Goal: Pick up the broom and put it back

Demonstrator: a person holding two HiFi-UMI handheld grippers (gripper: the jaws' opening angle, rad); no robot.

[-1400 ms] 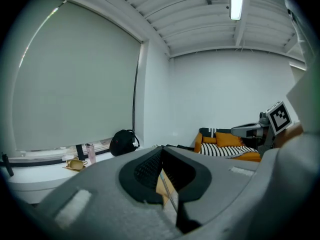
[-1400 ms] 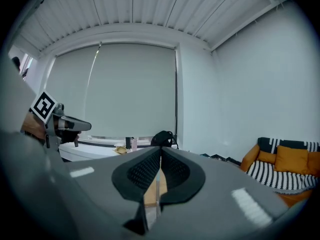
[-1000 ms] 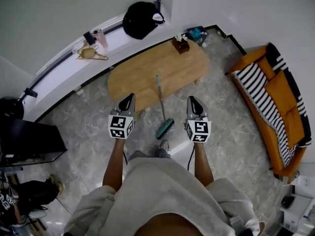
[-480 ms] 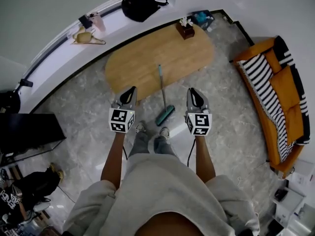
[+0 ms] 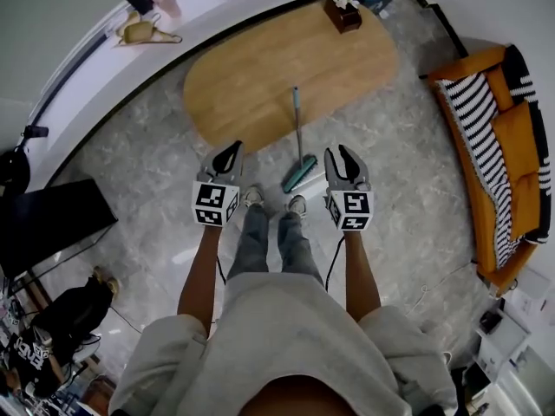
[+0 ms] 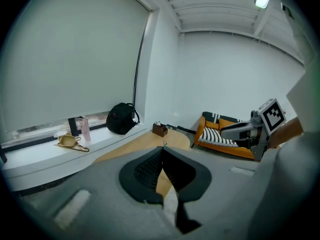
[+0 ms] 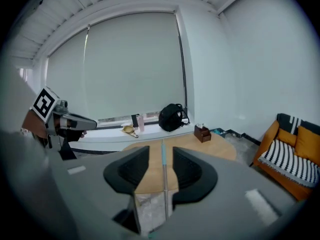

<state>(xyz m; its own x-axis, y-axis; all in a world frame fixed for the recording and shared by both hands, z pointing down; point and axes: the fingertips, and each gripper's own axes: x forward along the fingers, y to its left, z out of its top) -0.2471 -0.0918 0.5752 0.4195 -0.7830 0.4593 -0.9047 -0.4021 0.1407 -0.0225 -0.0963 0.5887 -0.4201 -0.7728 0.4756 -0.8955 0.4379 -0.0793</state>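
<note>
The broom [image 5: 297, 133] has a teal handle and leans against the edge of the wooden table [image 5: 260, 68], with its head [image 5: 298, 177] on the floor. My left gripper [image 5: 230, 150] hangs left of the broom head with its tips together and nothing in it [image 6: 163, 151]. To the right of the head is my right gripper [image 5: 340, 152], whose jaws have just been opening and now stand apart [image 7: 161, 150]. Nothing lies between them. The broom handle [image 7: 163, 171] shows farther off through the gap.
An orange sofa [image 5: 499, 137] with a striped blanket stands at the right. A brown box [image 5: 344, 11] sits at the table's far end. A black backpack [image 6: 121, 119] rests on the window ledge. A black cabinet [image 5: 43, 224] is at the left. The person's shoes [image 5: 253, 198] stand just behind the broom head.
Both grippers have sunk and come closer to the broom head. The right gripper's jaws, together before, now stand apart. The person has stepped toward the table.
</note>
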